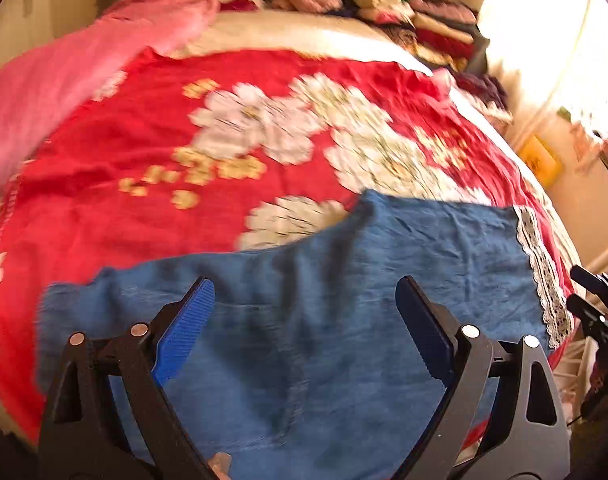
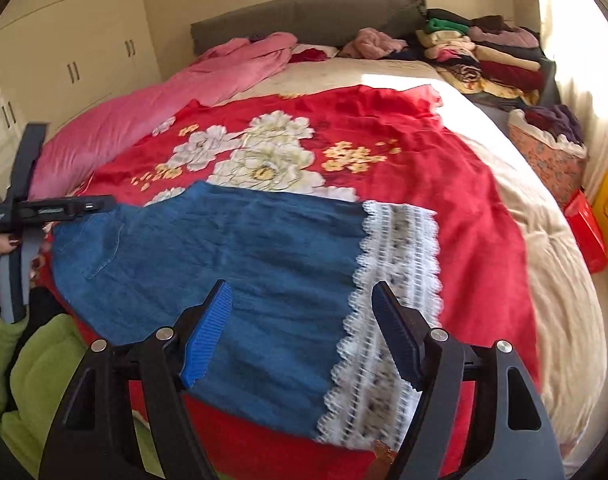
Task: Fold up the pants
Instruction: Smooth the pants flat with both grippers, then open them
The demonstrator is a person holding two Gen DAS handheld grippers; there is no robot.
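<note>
The blue denim pants (image 2: 231, 252) lie flat on a red floral bedspread (image 2: 404, 152), waist end to the left, white lace hem (image 2: 396, 280) to the right. They also show in the left wrist view (image 1: 344, 300), with the lace hem (image 1: 544, 276) at the right. My left gripper (image 1: 304, 292) is open and empty, above the waist part. My right gripper (image 2: 299, 296) is open and empty, above the leg end near the lace. The left gripper's body (image 2: 43, 208) shows at the left edge of the right wrist view; the right gripper's body (image 1: 596, 304) shows at the right edge of the left wrist view.
A pink blanket (image 2: 163, 100) lies along the bed's left side. Stacks of folded clothes (image 2: 484, 56) sit at the far right by the grey headboard (image 2: 304, 16). A floral basket (image 2: 548, 156), a red box (image 2: 588, 228) and wardrobes (image 2: 63, 40) surround the bed.
</note>
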